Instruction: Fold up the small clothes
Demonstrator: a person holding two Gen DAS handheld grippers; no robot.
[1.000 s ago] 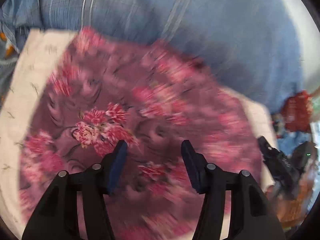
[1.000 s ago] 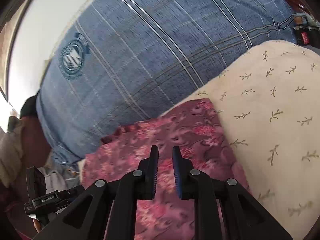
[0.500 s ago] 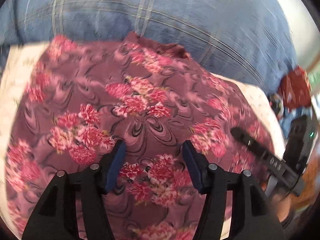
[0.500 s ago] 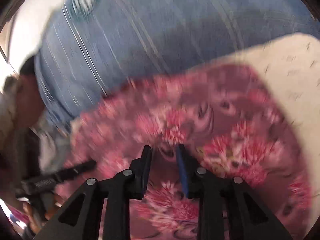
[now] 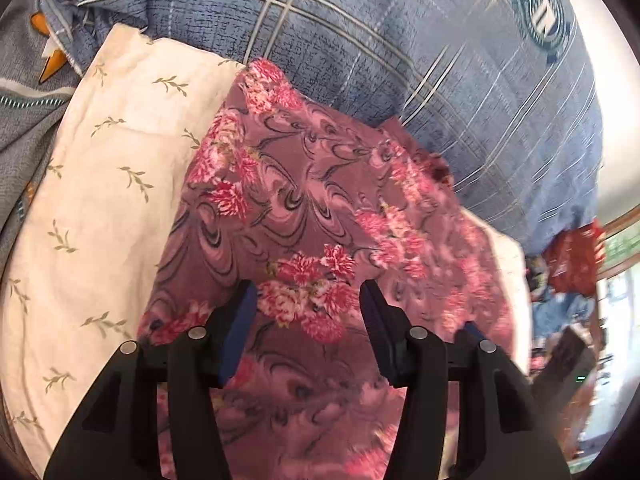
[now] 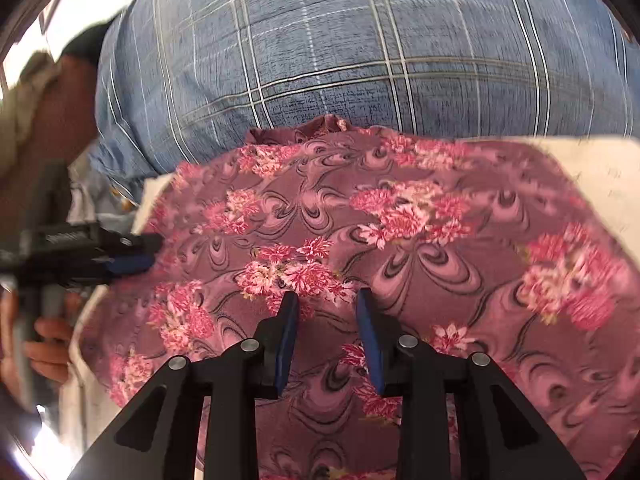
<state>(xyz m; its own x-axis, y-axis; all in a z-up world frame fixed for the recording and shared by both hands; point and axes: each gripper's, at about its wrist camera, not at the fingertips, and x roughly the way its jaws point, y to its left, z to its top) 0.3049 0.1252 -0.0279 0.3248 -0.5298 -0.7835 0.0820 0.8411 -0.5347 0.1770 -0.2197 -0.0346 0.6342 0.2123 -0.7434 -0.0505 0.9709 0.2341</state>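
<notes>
**Tech 1:** Under the left wrist camera, what is visible?

**Tech 2:** The left hand-held gripper (image 5: 306,300) has its blue-padded fingers spread wide, with nothing between them. It hangs over the mauve garment with pink flower print (image 5: 320,216). The garment lies spread on a cream cloth with green sprig print (image 5: 112,168). A blue plaid denim-look shirt (image 5: 400,48) of the person fills the area beyond.

**Tech 1:** And the right wrist camera?

**Tech 2:** The right hand-held gripper (image 6: 326,302) is partly open, a narrower gap, holding nothing; whether its tips touch the fabric cannot be told. The garment (image 6: 400,240) spans the frame. The left hand-held gripper (image 6: 132,254) sits at its left edge.
</notes>
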